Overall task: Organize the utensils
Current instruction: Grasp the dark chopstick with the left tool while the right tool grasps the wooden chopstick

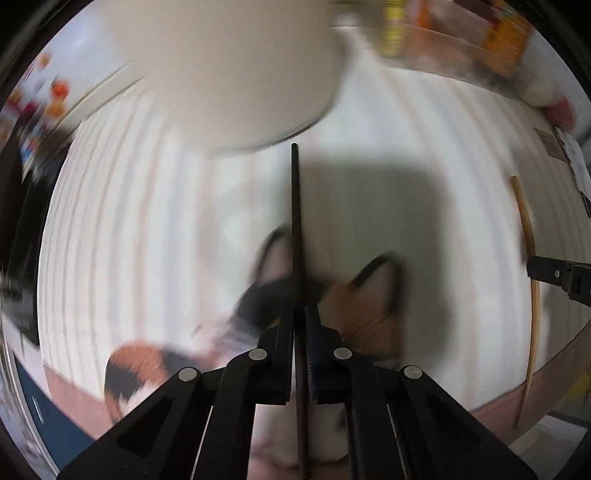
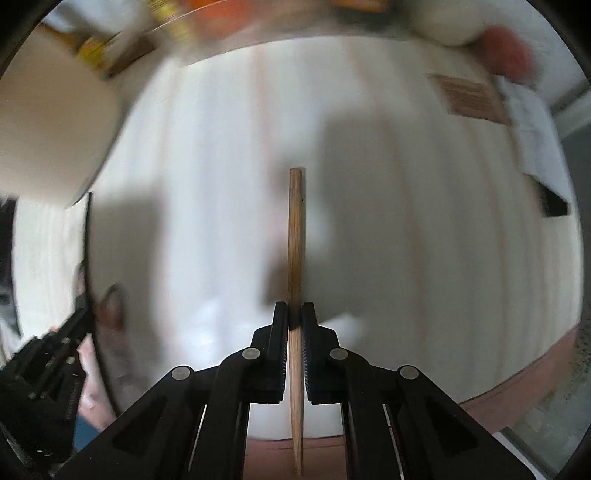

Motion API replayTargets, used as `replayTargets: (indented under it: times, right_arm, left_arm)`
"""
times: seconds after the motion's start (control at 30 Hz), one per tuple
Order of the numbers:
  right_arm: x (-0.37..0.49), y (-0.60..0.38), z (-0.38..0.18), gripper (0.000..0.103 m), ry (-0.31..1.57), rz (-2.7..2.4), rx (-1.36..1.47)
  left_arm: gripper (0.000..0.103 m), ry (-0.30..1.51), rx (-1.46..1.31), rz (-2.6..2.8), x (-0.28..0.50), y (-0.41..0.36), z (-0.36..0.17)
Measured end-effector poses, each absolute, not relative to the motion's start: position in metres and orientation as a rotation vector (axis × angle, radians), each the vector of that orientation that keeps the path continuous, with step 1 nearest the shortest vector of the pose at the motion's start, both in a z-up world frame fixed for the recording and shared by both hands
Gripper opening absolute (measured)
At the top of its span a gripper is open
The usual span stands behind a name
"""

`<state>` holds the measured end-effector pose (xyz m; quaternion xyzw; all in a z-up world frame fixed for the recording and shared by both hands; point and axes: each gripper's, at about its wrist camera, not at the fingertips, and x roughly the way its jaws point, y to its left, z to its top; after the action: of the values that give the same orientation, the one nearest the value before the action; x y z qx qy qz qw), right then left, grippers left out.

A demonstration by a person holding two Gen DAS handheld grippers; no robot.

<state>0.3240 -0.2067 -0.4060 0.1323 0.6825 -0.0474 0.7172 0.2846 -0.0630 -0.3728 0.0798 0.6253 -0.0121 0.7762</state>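
L gripper (image 1: 299,325): thin dark round chopstick (image 1: 296,221) is being pinched betw. pressed jaws, over white striped tabletop (image 1: 129,221) | R gripper (image 2: 294,317): tapered light-wood chopstick (image 2: 295,240) is being clamped likewise | cream rounded container (image 1: 229,74) is being seen nearby, blurred

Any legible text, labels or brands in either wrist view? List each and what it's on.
None can be read.
Yellow and orange packages: print too blurred.
Brown label on the white table: lines too blurred.
White paper: too blurred.
Dark chopstick and wooden chopstick: no markings.
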Motion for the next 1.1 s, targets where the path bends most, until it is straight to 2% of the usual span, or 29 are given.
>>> replayTargets:
  times: [0.3,0.47,0.53,0.63,0.77,0.8,1.03,1.1]
  right_arm:
    - [0.329,-0.118,-0.403,0.008,1.553,0.013,0.103]
    - [0.328,-0.106,-0.408,0.008,1.574,0.02,0.092]
    - [0.333,-0.131,-0.413,0.008,1.584,0.014,0.081]
    - [0.34,-0.129,-0.414,0.008,1.594,-0.003,0.074]
    - [0.35,-0.142,-0.418,0.008,1.602,-0.02,0.089]
    - [0.351,-0.139,-0.42,0.008,1.605,-0.022,0.097]
    - [0.358,-0.148,-0.421,0.008,1.616,-0.031,0.091]
    - [0.359,-0.147,-0.422,0.008,1.622,-0.035,0.096]
  left_arm:
    - [0.004,1.385,0.004,0.068,0.265,-0.001,-0.374]
    - [0.005,1.386,0.008,0.056,0.274,0.004,-0.372]
    - [0.006,1.396,0.008,0.048,0.286,0.003,-0.372]
    - [0.011,1.402,0.0,0.041,0.298,0.007,-0.373]
    - [0.028,1.398,-0.001,0.045,0.325,0.012,-0.375]
    - [0.029,1.395,0.002,0.046,0.33,0.012,-0.376]
    - [0.03,1.379,0.016,0.025,0.354,0.009,-0.377]
    - [0.027,1.372,0.012,0.014,0.362,0.004,-0.375]
